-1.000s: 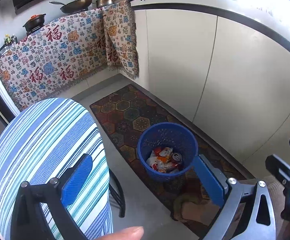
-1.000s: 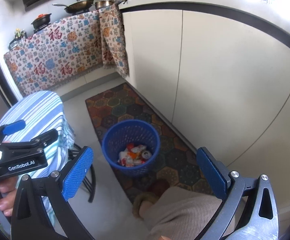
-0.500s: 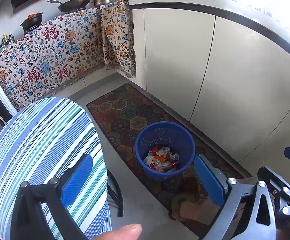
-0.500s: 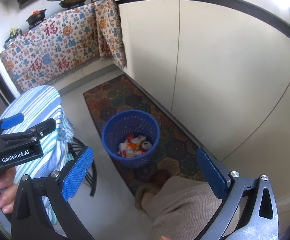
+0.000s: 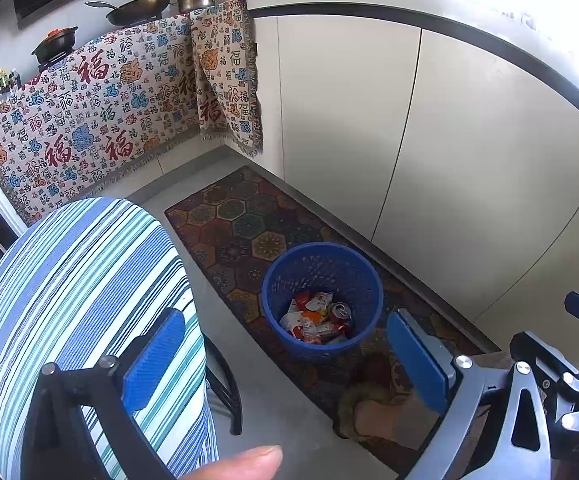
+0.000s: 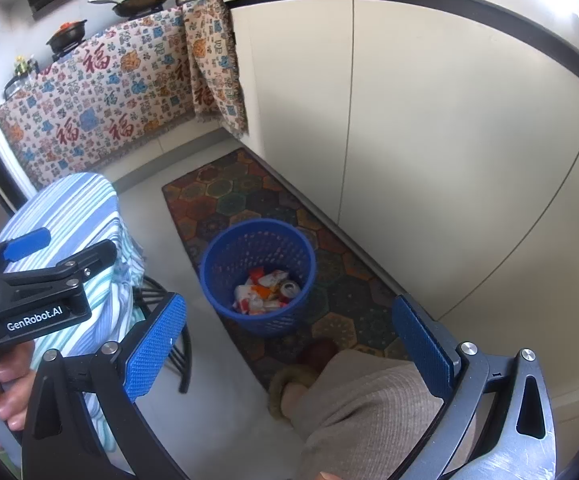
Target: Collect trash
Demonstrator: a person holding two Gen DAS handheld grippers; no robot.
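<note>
Both views have drifted slightly, the blue mesh wastebasket sliding left in frame. It stands on the hexagon-patterned rug, holding snack wrappers and a crushed can — left gripper and right gripper both spread wide, empty.

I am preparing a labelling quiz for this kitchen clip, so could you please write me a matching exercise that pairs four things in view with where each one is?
Things:
1. blue mesh bin
2. drink can
3. wok
4. patterned cloth

Places:
A. on the stove at the back
B. draped over the counter front
C. standing on the hexagon rug
D. inside the bin, among snack wrappers

Pairs: 1-C, 2-D, 3-A, 4-B
</note>
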